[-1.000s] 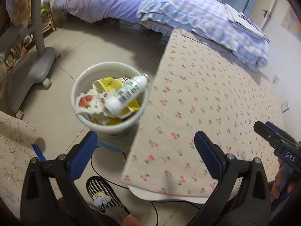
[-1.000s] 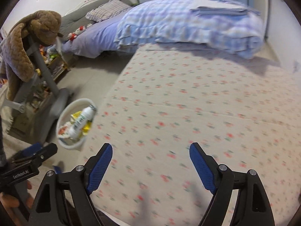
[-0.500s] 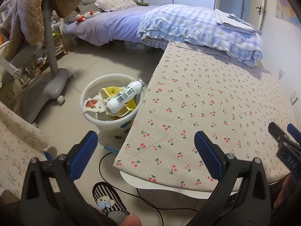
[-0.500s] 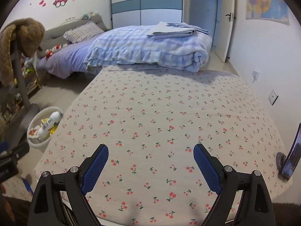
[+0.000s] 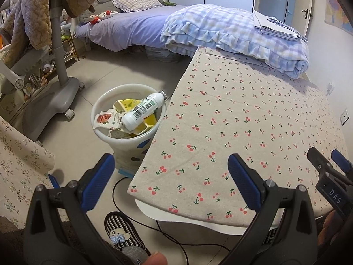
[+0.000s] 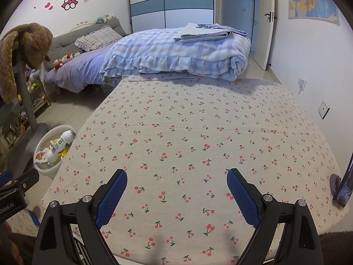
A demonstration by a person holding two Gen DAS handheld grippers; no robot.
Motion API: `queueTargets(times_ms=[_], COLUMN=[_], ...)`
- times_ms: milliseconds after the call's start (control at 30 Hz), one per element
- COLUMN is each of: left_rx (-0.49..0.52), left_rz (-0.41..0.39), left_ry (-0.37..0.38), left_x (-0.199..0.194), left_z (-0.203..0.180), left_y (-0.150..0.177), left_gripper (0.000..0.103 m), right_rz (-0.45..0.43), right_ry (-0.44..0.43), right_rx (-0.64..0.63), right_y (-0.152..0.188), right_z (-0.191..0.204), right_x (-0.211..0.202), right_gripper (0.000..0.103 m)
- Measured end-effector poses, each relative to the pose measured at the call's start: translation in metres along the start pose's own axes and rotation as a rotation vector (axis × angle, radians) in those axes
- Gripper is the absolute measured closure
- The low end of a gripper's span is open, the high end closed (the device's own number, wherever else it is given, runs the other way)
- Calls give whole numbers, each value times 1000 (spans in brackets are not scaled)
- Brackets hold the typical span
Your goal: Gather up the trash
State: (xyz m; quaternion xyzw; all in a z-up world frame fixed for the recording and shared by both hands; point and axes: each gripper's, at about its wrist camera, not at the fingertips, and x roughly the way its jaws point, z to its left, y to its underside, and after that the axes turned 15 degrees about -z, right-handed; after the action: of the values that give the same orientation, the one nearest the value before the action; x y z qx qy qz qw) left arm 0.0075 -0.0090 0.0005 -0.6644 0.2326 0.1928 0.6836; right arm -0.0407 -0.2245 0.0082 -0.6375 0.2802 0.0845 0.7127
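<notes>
A white trash bin point(image 5: 103, 101) stands on the floor at the table's left edge. It holds a white plastic bottle point(image 5: 143, 110), yellow wrappers and a snack pouch. The bin also shows in the right wrist view point(image 6: 47, 137). My left gripper point(image 5: 171, 175) is open and empty, held above the table's near left corner and the floor. My right gripper point(image 6: 176, 190) is open and empty over the cherry-print tablecloth point(image 6: 198, 137). The right gripper's tip shows at the left wrist view's right edge point(image 5: 328, 167).
A bed with a rolled checked blanket point(image 6: 176, 53) lies behind the table. A grey wheeled stand point(image 5: 55, 84) with a brown plush draped on it stands left of the bin. A black cable point(image 5: 141, 216) and a striped slipper point(image 5: 121, 231) lie on the floor. A phone point(image 6: 344, 187) leans at the table's right.
Both grippers have pulled back and tilted up, so the bin looks smaller and farther away. More of the room and bed shows. Both stay open and empty.
</notes>
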Motion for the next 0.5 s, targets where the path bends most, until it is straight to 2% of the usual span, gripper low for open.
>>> queueTargets(times_ms=[500], left_rx=[-4], left_rz=[-8], left_ry=[-1], left_x=[-2], left_z=[0], left_y=[2], left_gripper=[1], right_rz=[1], right_ry=[-2], right_rx=[12], right_y=[1], right_z=[2], right_x=[-2], right_gripper=[10])
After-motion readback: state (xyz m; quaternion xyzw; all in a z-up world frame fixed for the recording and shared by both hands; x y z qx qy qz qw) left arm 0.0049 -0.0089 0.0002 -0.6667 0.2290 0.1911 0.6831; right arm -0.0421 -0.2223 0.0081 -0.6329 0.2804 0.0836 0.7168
